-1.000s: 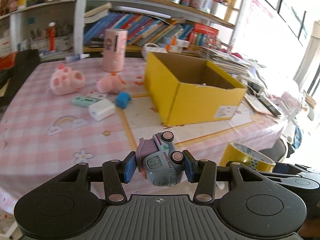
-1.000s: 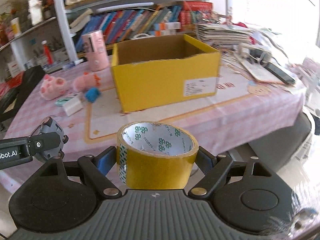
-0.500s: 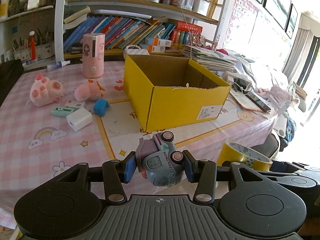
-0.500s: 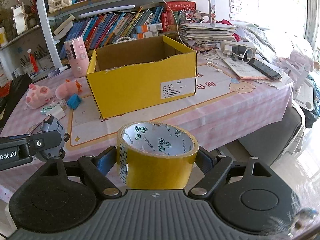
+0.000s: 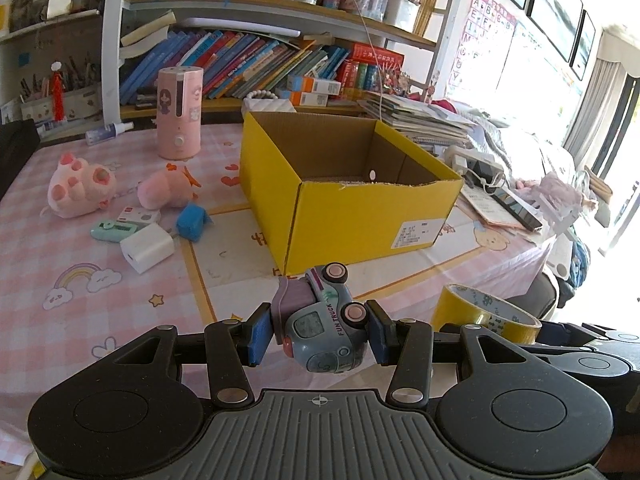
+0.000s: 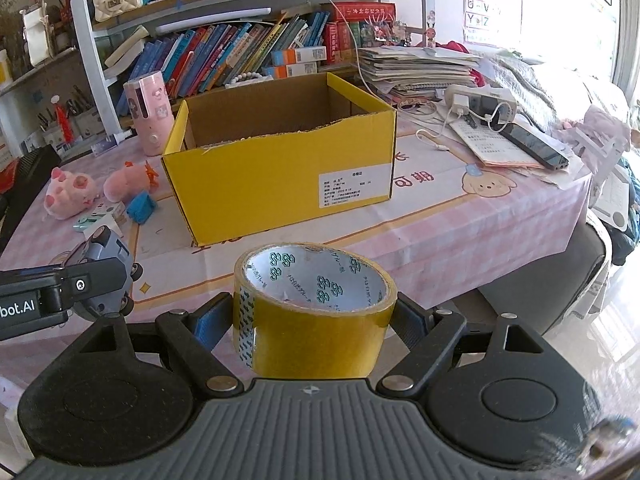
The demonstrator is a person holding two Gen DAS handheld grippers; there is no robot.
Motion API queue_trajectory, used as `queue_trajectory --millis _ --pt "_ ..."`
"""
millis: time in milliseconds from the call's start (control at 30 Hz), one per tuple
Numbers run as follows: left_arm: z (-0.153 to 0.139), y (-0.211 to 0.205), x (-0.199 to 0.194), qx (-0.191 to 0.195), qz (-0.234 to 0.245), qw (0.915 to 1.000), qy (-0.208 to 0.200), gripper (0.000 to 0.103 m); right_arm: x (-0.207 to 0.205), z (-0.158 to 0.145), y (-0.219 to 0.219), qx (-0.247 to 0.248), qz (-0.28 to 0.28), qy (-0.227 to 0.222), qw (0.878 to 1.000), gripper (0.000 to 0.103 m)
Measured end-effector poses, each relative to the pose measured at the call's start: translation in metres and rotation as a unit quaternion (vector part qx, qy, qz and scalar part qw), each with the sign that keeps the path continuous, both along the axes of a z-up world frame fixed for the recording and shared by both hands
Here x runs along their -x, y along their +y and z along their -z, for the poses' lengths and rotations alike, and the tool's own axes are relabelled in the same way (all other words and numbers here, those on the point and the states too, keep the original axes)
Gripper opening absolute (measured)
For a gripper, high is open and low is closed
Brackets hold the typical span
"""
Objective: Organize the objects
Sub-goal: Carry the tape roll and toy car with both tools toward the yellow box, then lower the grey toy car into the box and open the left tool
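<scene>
While the left gripper [image 5: 318, 330] clamps a toy truck [image 5: 320, 326], the right gripper [image 6: 314, 316] pinches a tape roll [image 6: 314, 312] (yellow), both held short of the open yellow box [image 6: 280, 176] on the table [image 6: 460, 224].

L gripper [image 5: 318, 334]: black linkage arms, silver screws, blue pads, ribbed grey base w/ crosshair mark | R gripper [image 6: 314, 320]: same build, blue pads

Toy truck [image 5: 320, 328] between left tongs [image 5: 318, 334]
</scene>
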State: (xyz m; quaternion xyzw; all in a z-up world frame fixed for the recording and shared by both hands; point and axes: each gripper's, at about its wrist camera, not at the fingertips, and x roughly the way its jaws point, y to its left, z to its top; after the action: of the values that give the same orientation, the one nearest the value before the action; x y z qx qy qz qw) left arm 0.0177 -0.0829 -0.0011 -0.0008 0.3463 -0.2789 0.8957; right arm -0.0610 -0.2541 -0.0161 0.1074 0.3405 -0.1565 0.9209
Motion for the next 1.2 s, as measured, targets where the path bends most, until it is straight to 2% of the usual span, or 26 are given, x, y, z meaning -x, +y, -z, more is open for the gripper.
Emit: queue_trajectory --millis 533,833,1200 --pt "-0.001 -0.01 -0.013 0.004 -0.005 1.0 -0.005 0.047 -0.015 0.001 -0.01 0.002 -0.01 0.001 1.0 0.083" --pt "-0.017 -0.028 -0.023 0.001 0.006 0.9987 -0.051 0.047 -0.026 -0.012 -0.022 0.015 -0.016 -0.036 0.999 0.083" --pt "-0.039 -0.062 -0.06 0.011 -0.005 0.995 -0.099 0.047 -0.071 -0.054 -0.06 0.059 -0.045 -0.104 0.992 0.083"
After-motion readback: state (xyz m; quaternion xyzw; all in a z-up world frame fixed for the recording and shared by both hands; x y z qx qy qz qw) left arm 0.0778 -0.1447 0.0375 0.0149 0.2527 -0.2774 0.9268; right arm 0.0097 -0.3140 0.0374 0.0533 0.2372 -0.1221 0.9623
